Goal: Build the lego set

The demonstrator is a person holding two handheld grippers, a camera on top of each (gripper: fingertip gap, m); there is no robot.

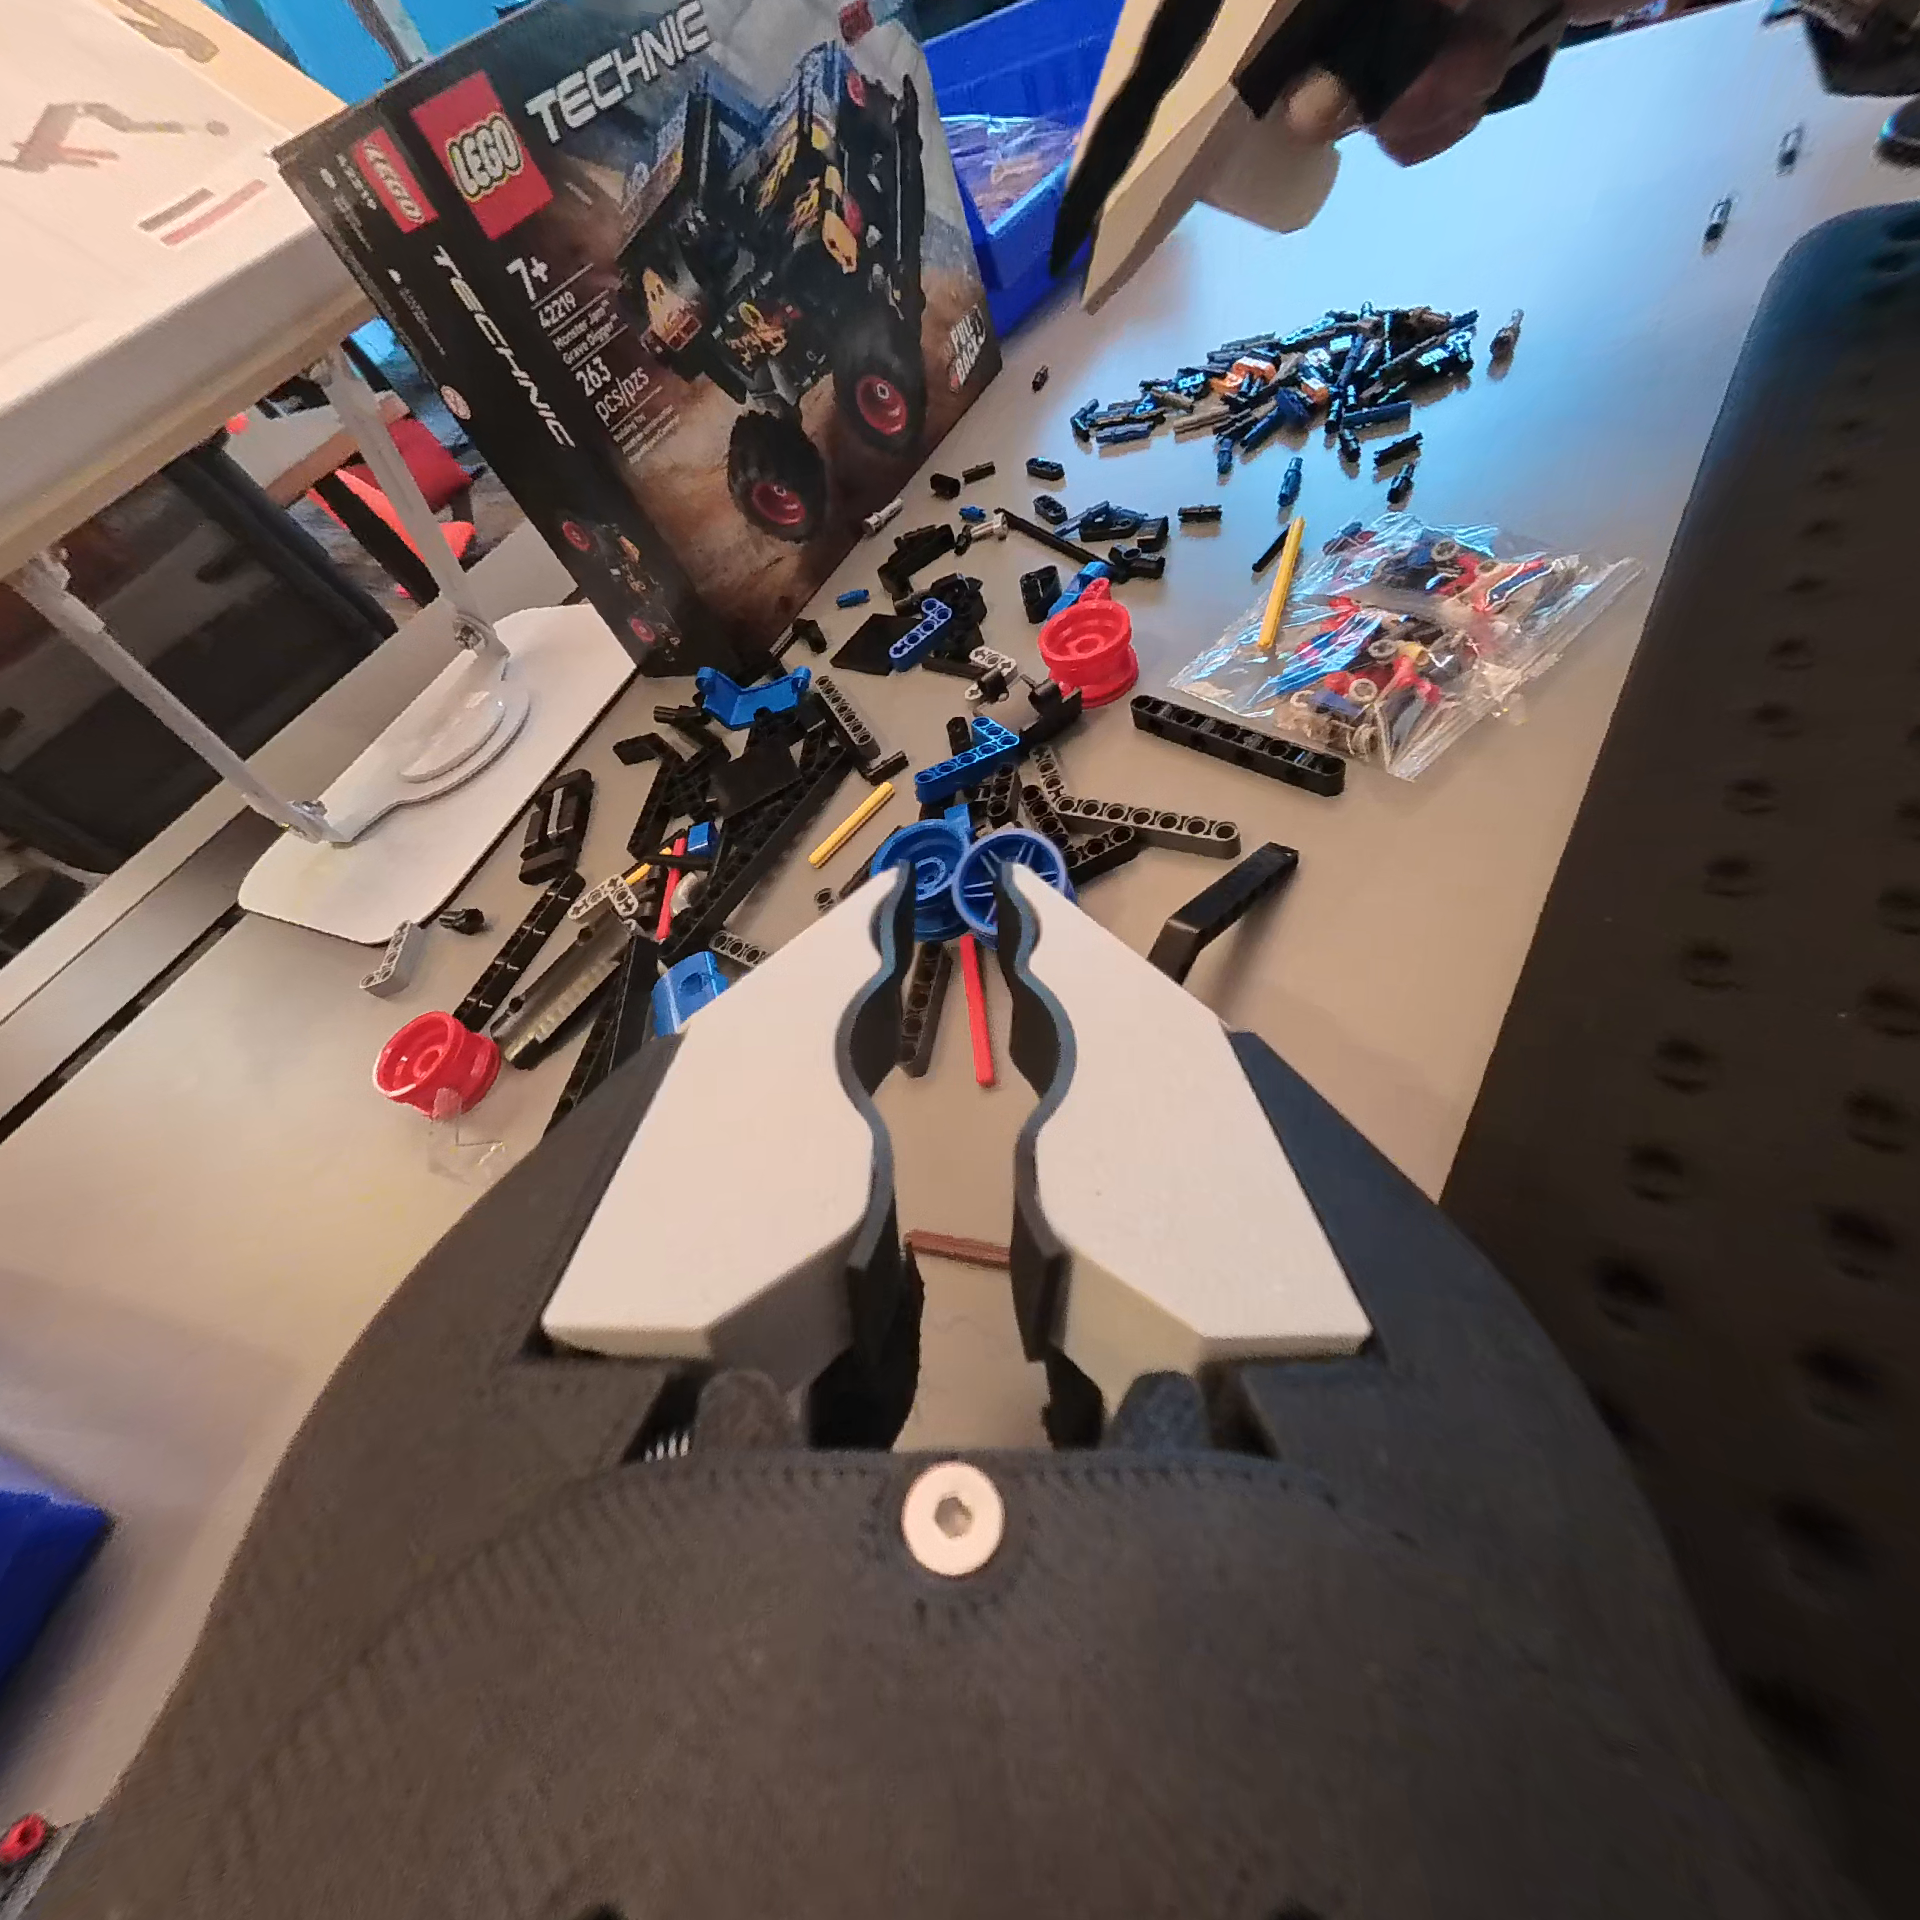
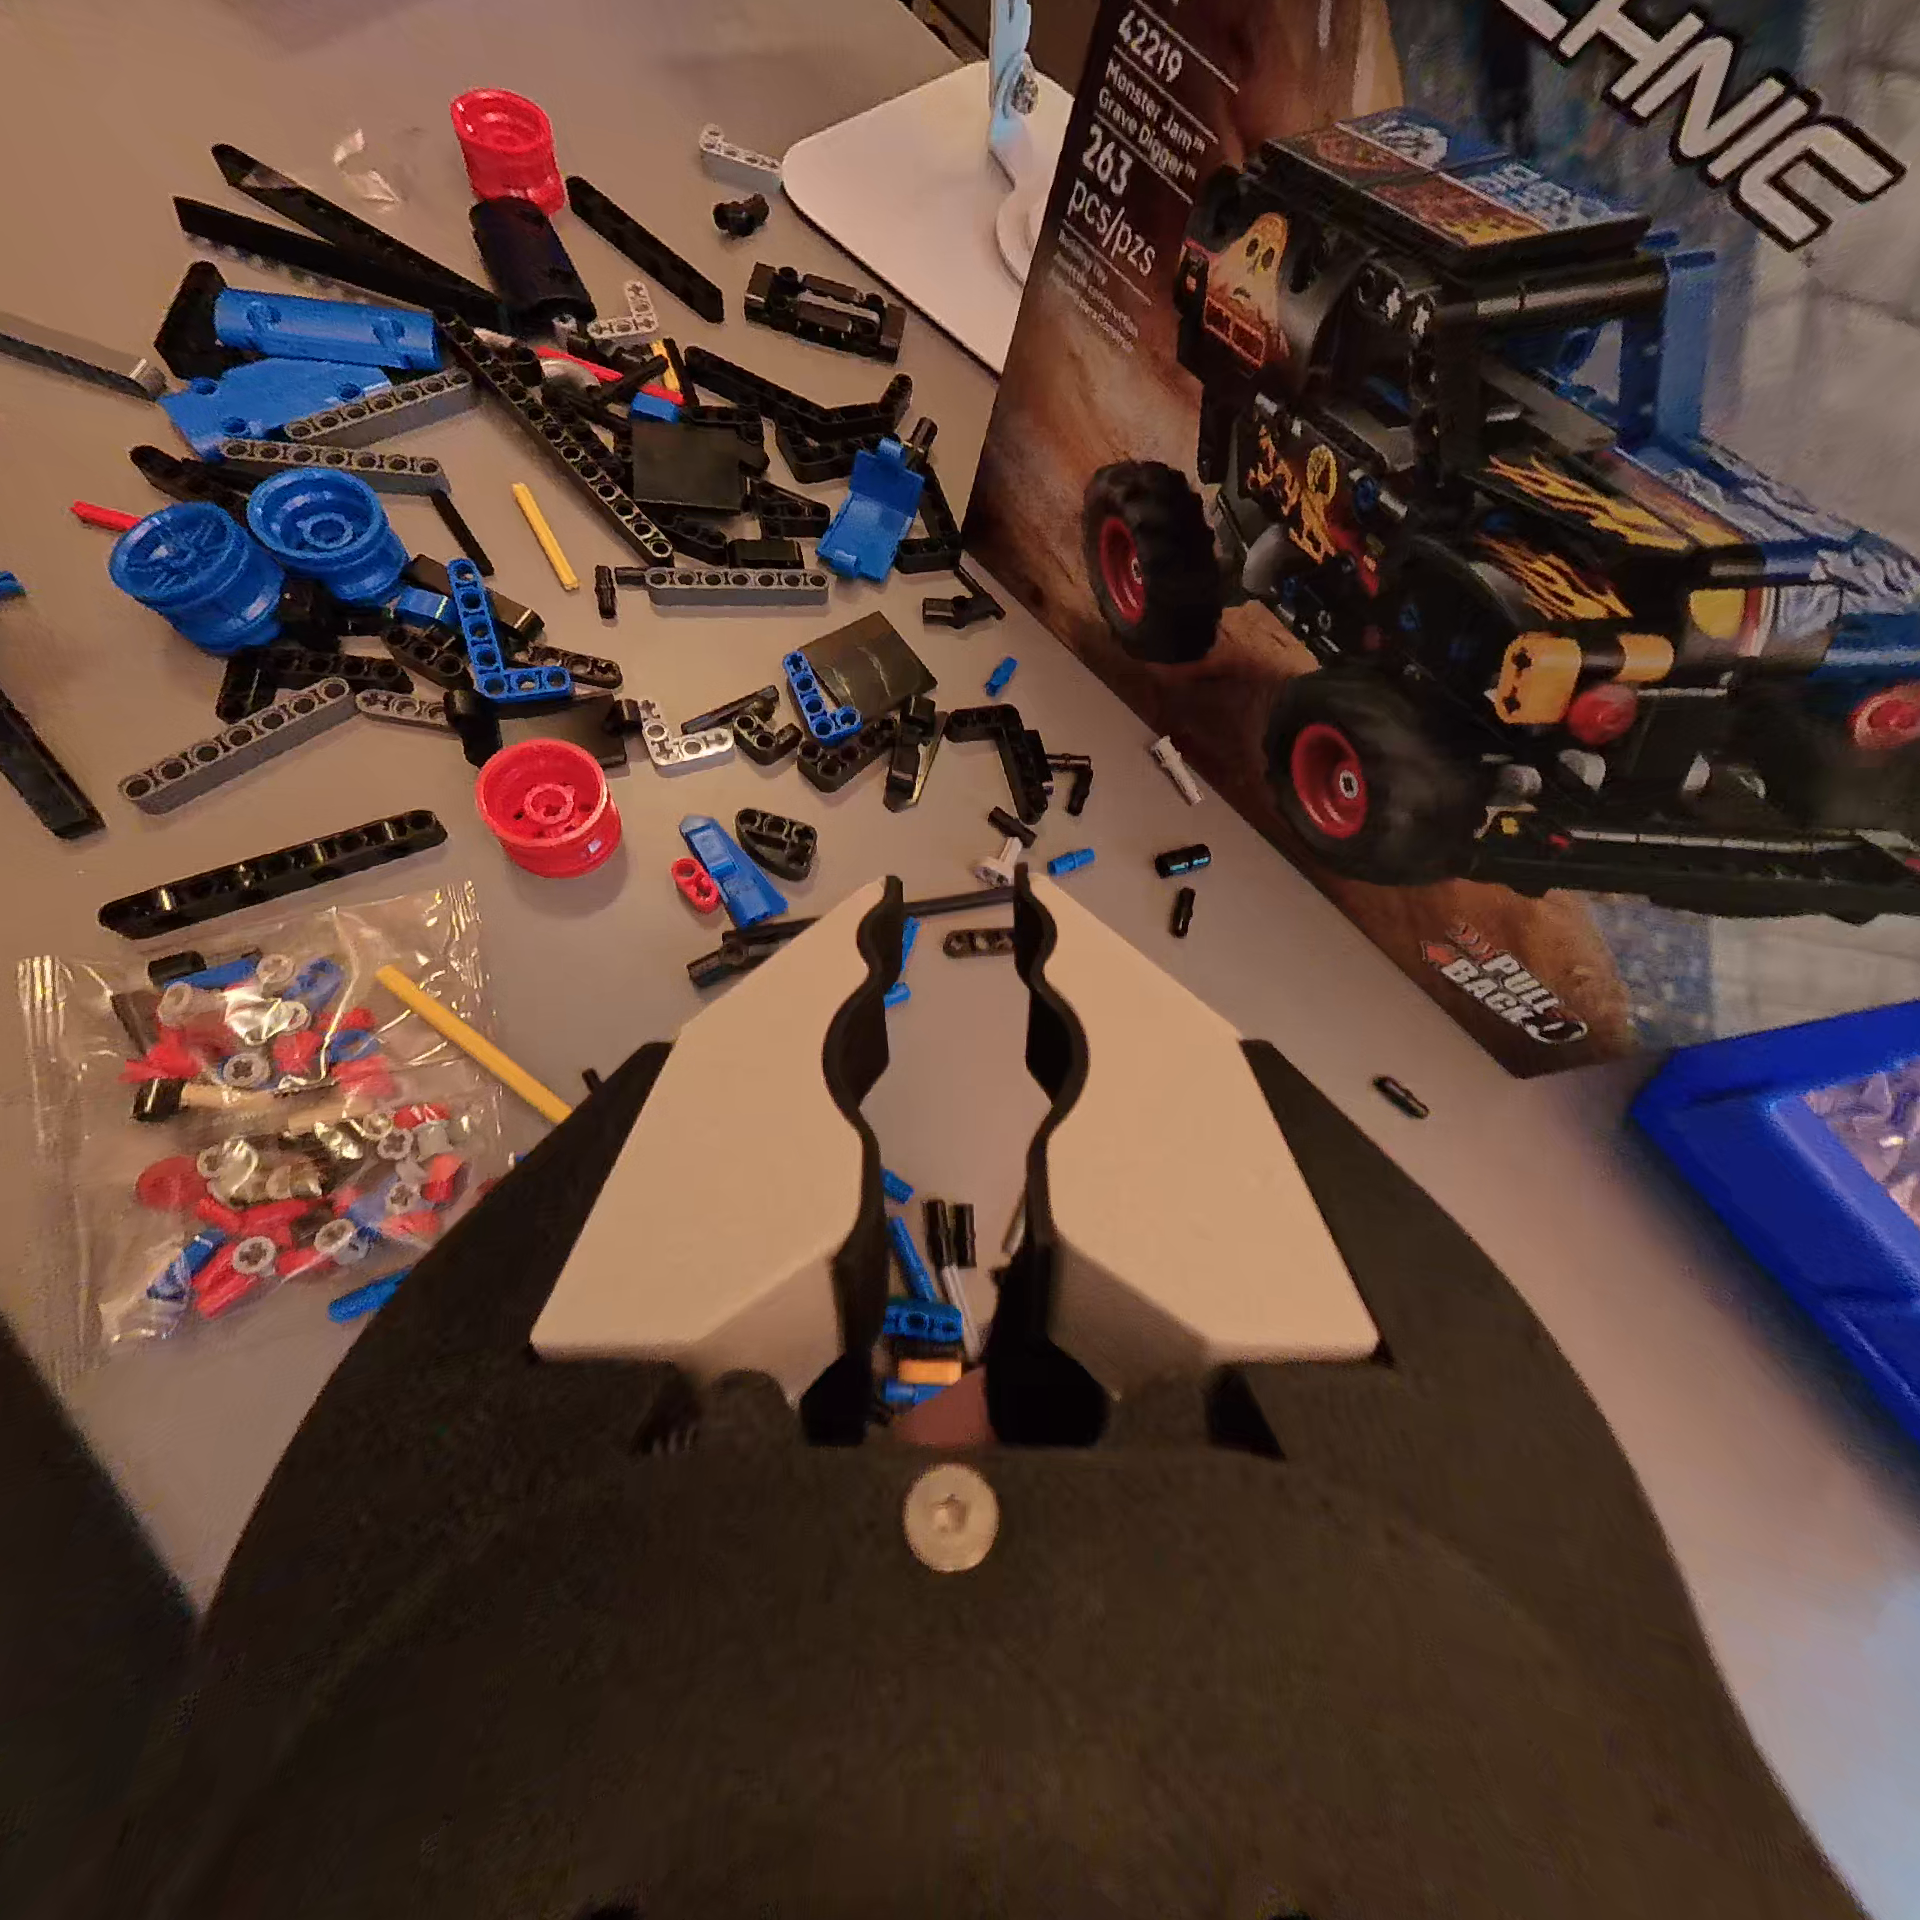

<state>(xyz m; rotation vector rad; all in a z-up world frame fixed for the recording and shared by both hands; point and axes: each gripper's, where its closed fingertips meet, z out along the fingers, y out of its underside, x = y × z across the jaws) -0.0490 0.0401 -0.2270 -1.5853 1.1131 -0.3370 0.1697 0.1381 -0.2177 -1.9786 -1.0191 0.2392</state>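
Observation:
Loose Lego Technic pieces lie spread on a grey table [image 1: 1455, 935]: black beams, two blue wheels [image 1: 935, 862], two red wheels [image 1: 1086, 649] and yellow axles. My left gripper [image 1: 961, 894] is open and empty, held above the table with the blue wheels showing just beyond its tips. My right gripper [image 2: 956, 894] is open and empty above small pins and a thin black axle [image 2: 956, 902] near the box. It also shows blurred in the air at the top of the left wrist view [image 1: 1143, 156]. The blue wheels [image 2: 260, 561] lie far left in the right wrist view.
The set's box [image 1: 675, 343] stands upright at the back. A clear bag of small parts [image 1: 1403, 644] and a heap of pins [image 1: 1299, 379] lie right of it. A blue bin [image 2: 1787, 1174], a white stand base [image 1: 436, 769] and a dark chair back [image 1: 1714, 935] border the table. The thin black axle [image 2: 956, 902] lies some 9 centimeters from my right tips, 25 centimeters from my left tips. My left wrist view [image 1: 1030, 532] looks at it from another angle.

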